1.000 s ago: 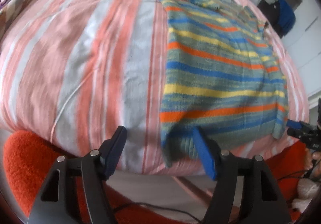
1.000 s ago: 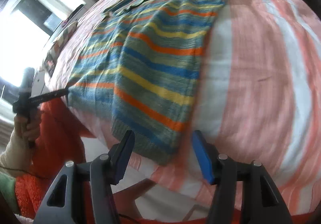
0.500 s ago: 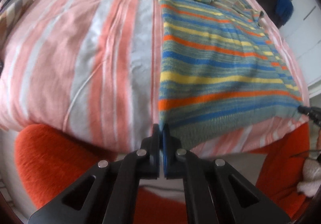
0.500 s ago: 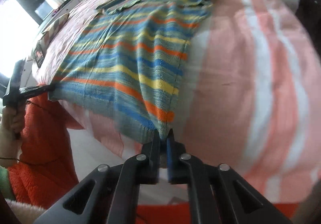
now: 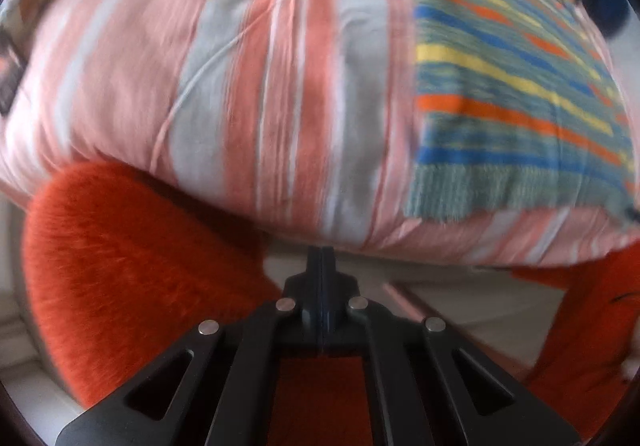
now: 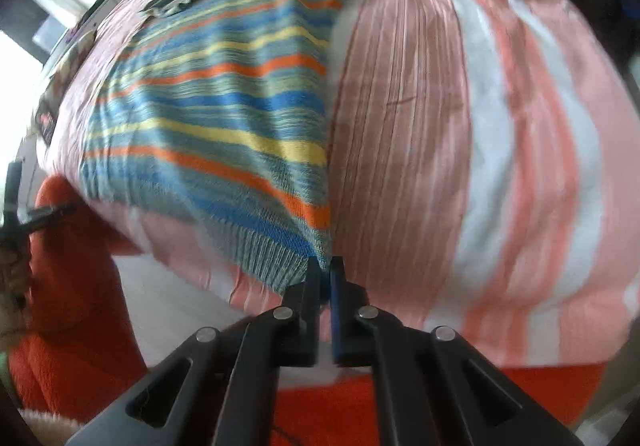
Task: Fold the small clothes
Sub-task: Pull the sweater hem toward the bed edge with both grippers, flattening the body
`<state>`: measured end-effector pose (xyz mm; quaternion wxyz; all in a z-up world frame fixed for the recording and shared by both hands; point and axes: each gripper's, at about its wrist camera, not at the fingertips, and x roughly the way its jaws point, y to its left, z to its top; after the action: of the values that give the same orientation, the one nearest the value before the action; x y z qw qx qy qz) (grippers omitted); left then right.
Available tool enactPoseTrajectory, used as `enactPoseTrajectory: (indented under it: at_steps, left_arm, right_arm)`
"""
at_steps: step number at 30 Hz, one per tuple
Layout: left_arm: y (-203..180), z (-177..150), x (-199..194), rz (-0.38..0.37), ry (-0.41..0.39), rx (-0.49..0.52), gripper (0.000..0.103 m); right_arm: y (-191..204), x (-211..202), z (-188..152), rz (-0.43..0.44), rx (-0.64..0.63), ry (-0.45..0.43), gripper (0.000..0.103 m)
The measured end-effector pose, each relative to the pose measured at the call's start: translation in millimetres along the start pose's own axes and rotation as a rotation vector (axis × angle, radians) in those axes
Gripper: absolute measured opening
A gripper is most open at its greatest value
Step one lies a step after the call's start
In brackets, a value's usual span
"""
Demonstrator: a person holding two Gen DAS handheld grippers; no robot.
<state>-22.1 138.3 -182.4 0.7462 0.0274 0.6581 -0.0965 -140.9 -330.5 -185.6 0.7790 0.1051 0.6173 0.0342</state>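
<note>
Right wrist view: your right gripper (image 6: 325, 266) pinches the sweater's (image 6: 224, 118) hem corner.
Left gripper (image 5: 322, 252) is closed on nothing, sweater at 2 o'clock; no fold made yet.

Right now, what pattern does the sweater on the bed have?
The sweater has horizontal blue, yellow, orange and grey-green stripes, clearest in the right wrist view.

The striped knitted sweater (image 6: 224, 118) lies flat on the pink-and-white striped bed cover (image 6: 500, 134), its ribbed hem at the cover's near edge. In the left wrist view the sweater (image 5: 508, 102) sits on the right part of the cover (image 5: 240, 78). Below the cover's near edge lies the orange fuzzy fabric (image 5: 132, 270).
</note>
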Motion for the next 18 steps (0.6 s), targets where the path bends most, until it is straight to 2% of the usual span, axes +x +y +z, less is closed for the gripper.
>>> enactPoseTrajectory:
  at_steps: [2, 4, 5, 6, 7, 11, 13, 14, 15, 18]
  left_arm:
    - [4.3, 4.5, -9.0, -0.065, -0.033, -0.034, 0.003]
    - [5.1, 6.7, -22.3, -0.140, -0.082, -0.037, 0.027]
    - [2.5, 7.4, -27.4, -0.163, -0.108, -0.026, 0.050]
    - [0.1, 8.2, -29.3, -0.171, -0.130, -0.014, 0.062]
    - [-5.8, 10.3, -30.4, -0.171, -0.153, 0.005, 0.063]
    - [-31.5, 30.0, -8.6, -0.155, -0.137, 0.063, 0.061]
    - [-43.5, 38.9, 3.1, -0.143, -0.115, 0.072, 0.044]
    - [-50.3, 40.2, 6.4, -0.146, -0.109, 0.089, 0.009]
    - [-57.9, 38.9, 7.2, -0.159, -0.096, 0.108, 0.004]
    - [-64.3, 34.3, -0.4, -0.105, -0.113, 0.132, 0.002]
  right_arm:
    - [-1.5, 9.6, 2.8, 0.011, 0.015, 0.008, 0.003]
    - [0.6, 9.2, 1.0, 0.009, 0.000, 0.002, 0.003]
    - [2.3, 8.1, 0.8, 0.005, -0.011, -0.004, 0.003]
    - [4.8, 7.1, 1.0, 0.003, -0.023, -0.008, 0.003]
    - [5.9, 7.1, 1.0, 0.006, -0.028, -0.010, 0.003]
    - [9.5, 10.7, 4.5, 0.017, -0.034, -0.013, 0.004]
    - [10.1, 9.9, 6.2, 0.021, -0.039, -0.022, 0.003]
    - [9.0, 8.3, 6.4, 0.024, -0.042, -0.028, 0.004]
    - [9.5, 7.0, 7.4, 0.024, -0.045, -0.032, 0.003]
    - [10.8, -0.7, 8.6, 0.006, -0.047, -0.033, 0.003]
